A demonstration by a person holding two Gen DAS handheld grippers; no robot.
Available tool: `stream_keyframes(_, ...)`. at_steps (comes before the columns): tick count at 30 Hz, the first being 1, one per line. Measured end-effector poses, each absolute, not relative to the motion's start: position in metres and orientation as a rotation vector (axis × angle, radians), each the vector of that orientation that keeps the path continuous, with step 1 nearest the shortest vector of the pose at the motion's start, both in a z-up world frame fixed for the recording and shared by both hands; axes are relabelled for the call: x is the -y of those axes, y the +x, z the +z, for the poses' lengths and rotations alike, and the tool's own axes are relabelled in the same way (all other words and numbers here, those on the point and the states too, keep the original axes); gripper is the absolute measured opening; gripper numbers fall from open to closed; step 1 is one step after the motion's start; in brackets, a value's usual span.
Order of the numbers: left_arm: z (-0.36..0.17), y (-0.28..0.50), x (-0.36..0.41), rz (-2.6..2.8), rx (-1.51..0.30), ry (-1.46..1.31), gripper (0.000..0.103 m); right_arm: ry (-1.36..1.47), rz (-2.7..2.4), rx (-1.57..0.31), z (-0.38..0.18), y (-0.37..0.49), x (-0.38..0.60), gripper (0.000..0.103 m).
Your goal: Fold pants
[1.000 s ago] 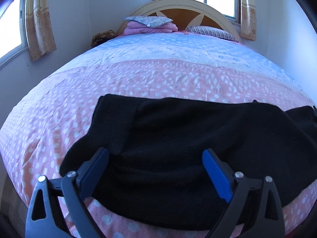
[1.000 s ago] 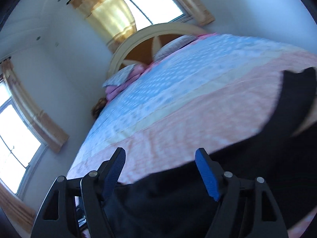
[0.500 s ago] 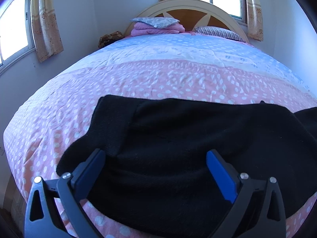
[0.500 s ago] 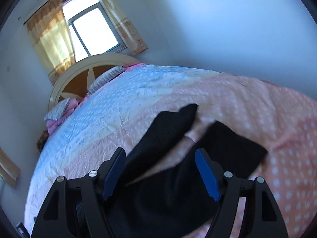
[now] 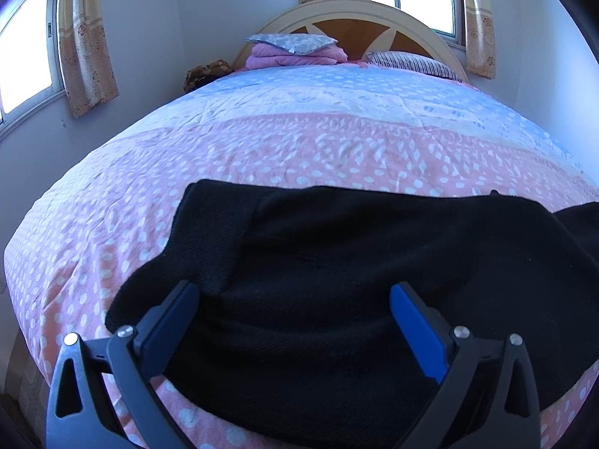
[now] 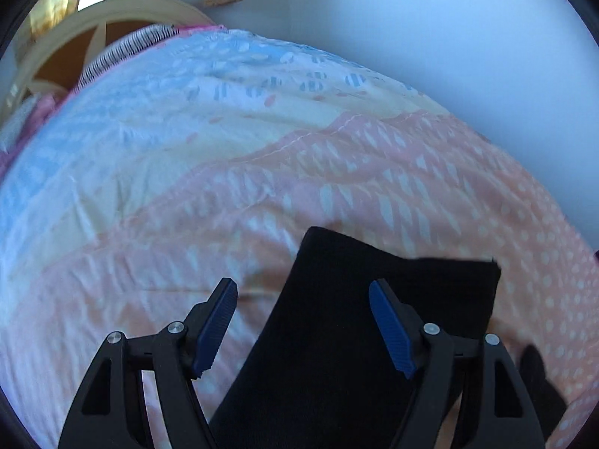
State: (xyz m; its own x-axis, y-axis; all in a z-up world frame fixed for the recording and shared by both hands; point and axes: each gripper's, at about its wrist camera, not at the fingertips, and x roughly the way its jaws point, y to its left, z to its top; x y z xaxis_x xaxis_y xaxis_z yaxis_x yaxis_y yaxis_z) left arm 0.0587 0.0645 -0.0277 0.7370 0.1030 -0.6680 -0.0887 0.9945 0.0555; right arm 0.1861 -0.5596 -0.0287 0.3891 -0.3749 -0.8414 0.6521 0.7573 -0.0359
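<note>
Black knitted pants (image 5: 355,284) sprawl across the lower half of the left wrist view on a pink dotted quilt (image 5: 262,149), with folded pink blankets (image 5: 295,56) and a striped pillow (image 5: 411,63) against the arched wooden headboard (image 5: 352,18) at the top. Both the left gripper (image 5: 294,310) and right gripper (image 6: 303,310) hover spread wide, released, above the cloth; in the right wrist view one squared pant end (image 6: 374,299) fills the lower centre.

The pants (image 5: 355,299) are black matt cloth with a fine knitted, slightly fuzzy weave, lying on a bedspread (image 5: 299,142) of thin, creased cotton-like cloth printed with white dots. Both the left gripper (image 5: 294,321) and the right gripper (image 6: 303,321) look like matt black plastic with bright metal rivets; their blue pads (image 6: 215,325) are ribbed. At 12 o'clock in the left wrist view, the headboard (image 5: 374,22) is smooth painted wood.
</note>
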Motion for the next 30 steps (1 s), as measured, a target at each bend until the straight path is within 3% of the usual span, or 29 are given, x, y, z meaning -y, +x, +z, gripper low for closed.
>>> stream_keyframes(1,-0.028,0.059,-0.065,0.106,-0.734,0.020,0.103,0.294,-0.675,-0.990,-0.029,0.188,0.556,0.072)
stream_keyframes(2,-0.028,0.059,-0.065,0.107,-0.733,0.020,0.103,0.258,-0.684,-1.001,-0.027,0.188,0.552,0.058)
stream_keyframes(3,-0.028,0.058,-0.064,0.109,-0.732,0.022,0.103,0.222,-0.682,-1.002,-0.024,0.187,0.548,0.030)
stream_keyframes(5,-0.028,0.058,-0.064,0.107,-0.732,0.022,0.103,0.194,-0.652,-0.994,-0.015,0.178,0.544,0.009)
stream_keyframes(8,-0.028,0.058,-0.064,0.106,-0.728,0.021,0.103,0.314,-0.564,-0.915,0.008,0.143,0.553,0.005)
stream_keyframes(17,-0.028,0.058,-0.065,0.104,-0.725,0.017,0.103,0.637,-0.390,-0.525,0.081,-0.043,0.566,0.004)
stream_keyframes(22,-0.028,0.058,-0.064,0.104,-0.728,0.018,0.103,0.712,-0.436,-0.504,0.048,-0.127,0.573,0.004)
stream_keyframes(30,-0.026,0.065,-0.066,0.081,-0.756,0.021,0.103,0.777,-0.634,-0.606,-0.024,-0.161,0.632,0.004)
